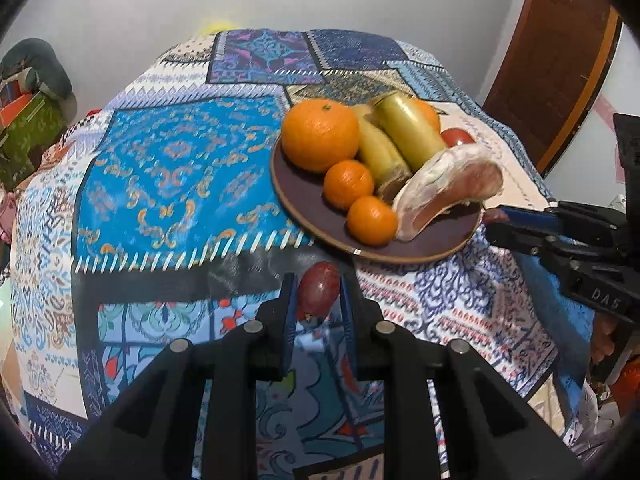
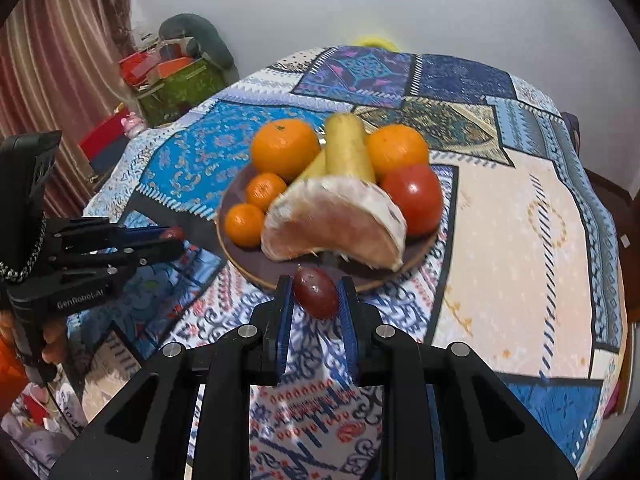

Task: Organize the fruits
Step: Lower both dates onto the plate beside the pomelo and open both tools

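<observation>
A brown plate (image 1: 304, 216) (image 2: 236, 256) on the patterned tablecloth holds oranges (image 1: 320, 134) (image 2: 285, 148), small mandarins (image 1: 348, 184) (image 2: 245, 225), sugarcane pieces (image 1: 408, 132) (image 2: 349, 148), a tomato (image 2: 416, 198) and a pomelo wedge (image 1: 448, 188) (image 2: 336, 224). My left gripper (image 1: 318, 296) (image 2: 172, 240) is shut on a dark red grape (image 1: 319, 289) (image 2: 173, 233), just in front of the plate's near left rim. My right gripper (image 2: 316, 292) (image 1: 494, 222) is shut on a second dark red grape (image 2: 316, 291) by the plate's near right rim.
The table (image 2: 520, 208) fills both views under a blue patchwork cloth. Boxes and a cushion (image 2: 180, 72) are piled at the far left beside a curtain. A brown wooden door (image 1: 556, 60) stands at the right. A white wall lies behind.
</observation>
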Motion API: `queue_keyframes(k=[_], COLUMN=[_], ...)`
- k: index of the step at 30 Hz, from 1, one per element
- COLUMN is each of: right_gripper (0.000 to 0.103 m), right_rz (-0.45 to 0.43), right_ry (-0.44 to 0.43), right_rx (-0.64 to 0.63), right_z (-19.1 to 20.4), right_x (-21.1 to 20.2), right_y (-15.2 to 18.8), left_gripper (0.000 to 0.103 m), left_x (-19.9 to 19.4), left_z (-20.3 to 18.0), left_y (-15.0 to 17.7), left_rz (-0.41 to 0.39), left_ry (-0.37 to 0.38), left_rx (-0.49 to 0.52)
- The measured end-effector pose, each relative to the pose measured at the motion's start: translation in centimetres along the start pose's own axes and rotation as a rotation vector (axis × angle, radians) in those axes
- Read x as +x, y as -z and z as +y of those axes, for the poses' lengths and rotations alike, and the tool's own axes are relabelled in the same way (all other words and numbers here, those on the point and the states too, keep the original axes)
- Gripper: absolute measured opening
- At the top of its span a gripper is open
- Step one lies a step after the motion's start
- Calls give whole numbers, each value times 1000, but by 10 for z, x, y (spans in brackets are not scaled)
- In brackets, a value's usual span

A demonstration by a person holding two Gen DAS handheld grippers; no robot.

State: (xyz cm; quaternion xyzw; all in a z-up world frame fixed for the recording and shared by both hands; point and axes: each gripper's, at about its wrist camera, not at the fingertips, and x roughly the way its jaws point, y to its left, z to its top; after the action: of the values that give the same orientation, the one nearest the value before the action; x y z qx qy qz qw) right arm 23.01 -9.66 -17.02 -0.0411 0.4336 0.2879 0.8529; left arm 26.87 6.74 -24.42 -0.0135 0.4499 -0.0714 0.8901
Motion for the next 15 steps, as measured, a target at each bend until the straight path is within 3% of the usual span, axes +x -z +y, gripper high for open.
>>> queue_keyframes(k=[15], right_gripper=[21], right_rz=[33], right_ry=[-21], right_rx=[-8], right_z=[9], right_x=[29], right_y=[-8], left_gripper=[21], left_x=[23], left_z=[-2], left_y=[-30], left_rz=[-21], left_ry=[31], left_rx=[-8])
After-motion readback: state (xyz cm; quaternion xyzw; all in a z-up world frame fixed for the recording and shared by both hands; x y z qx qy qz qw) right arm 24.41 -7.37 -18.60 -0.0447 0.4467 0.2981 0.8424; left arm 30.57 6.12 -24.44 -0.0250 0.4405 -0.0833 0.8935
